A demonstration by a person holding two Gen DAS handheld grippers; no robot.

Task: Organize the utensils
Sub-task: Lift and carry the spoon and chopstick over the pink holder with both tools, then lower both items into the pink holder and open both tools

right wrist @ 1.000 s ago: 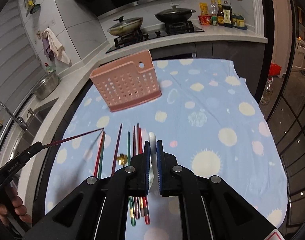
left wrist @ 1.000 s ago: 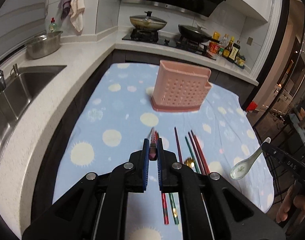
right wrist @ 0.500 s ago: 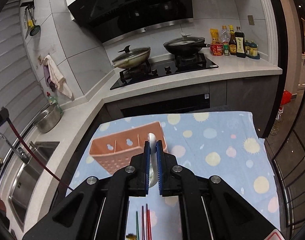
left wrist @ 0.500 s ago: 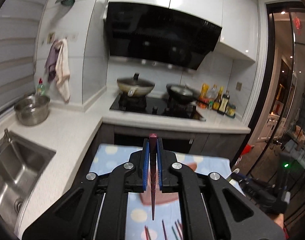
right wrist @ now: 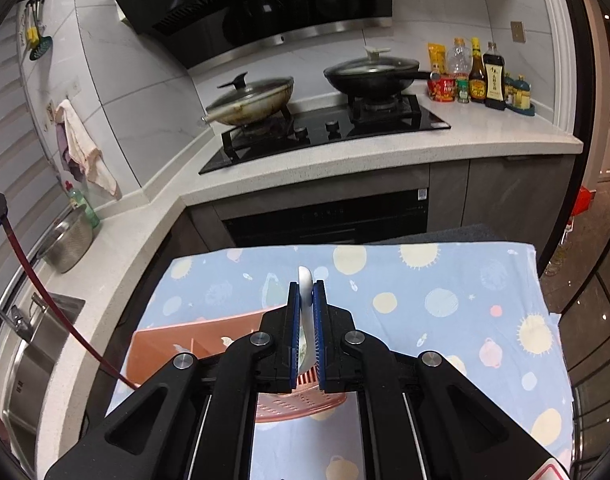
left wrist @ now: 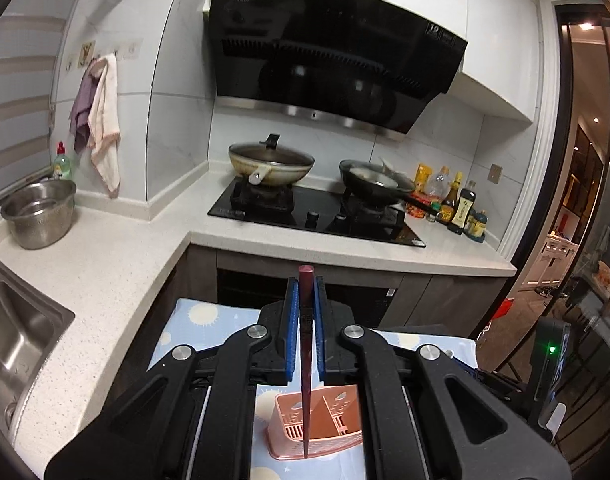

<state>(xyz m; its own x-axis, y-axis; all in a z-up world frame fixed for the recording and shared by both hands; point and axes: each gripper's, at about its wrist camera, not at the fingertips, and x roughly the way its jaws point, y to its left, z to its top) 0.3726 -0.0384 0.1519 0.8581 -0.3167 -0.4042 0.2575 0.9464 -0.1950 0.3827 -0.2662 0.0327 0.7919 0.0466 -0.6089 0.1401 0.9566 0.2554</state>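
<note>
Down low in the left wrist view, a dark red chopstick (left wrist: 305, 360) pinched between the blue pads of the left gripper (left wrist: 305, 292), jaws narrow on it, blunt end sticking up past the fingertips, thin end hanging down in front of the pink utensil holder (left wrist: 329, 432); whether the tip is inside a compartment or only above it cannot be told. Pink holder with slotted sides and an inner divider, standing on the light blue spotted tablecloth (left wrist: 201, 316).

Over in the right wrist view, a white ceramic spoon (right wrist: 306, 304) clamped by the right gripper (right wrist: 306, 292), jaws nearly together on its handle, handle end poking up above the pads, bowl hanging below, over the near edge of the same holder (right wrist: 193, 340). Same red chopstick (right wrist: 45, 300) seen at the left as a long curved line, running from the other gripper's fingertip at the frame edge down toward the holder's left corner.

Beyond the table, a white speckled countertop (right wrist: 385, 152) carrying a black gas hob (right wrist: 325, 128) with two lidded pans (right wrist: 249, 100), sauce bottles (right wrist: 485, 76) to the right, a black range hood (left wrist: 325, 52) above. Left of that, a steel bowl (left wrist: 39, 212), a green dish soap bottle (left wrist: 62, 162), hanging cloths (left wrist: 99, 120) and a steel sink (left wrist: 13, 344).
</note>
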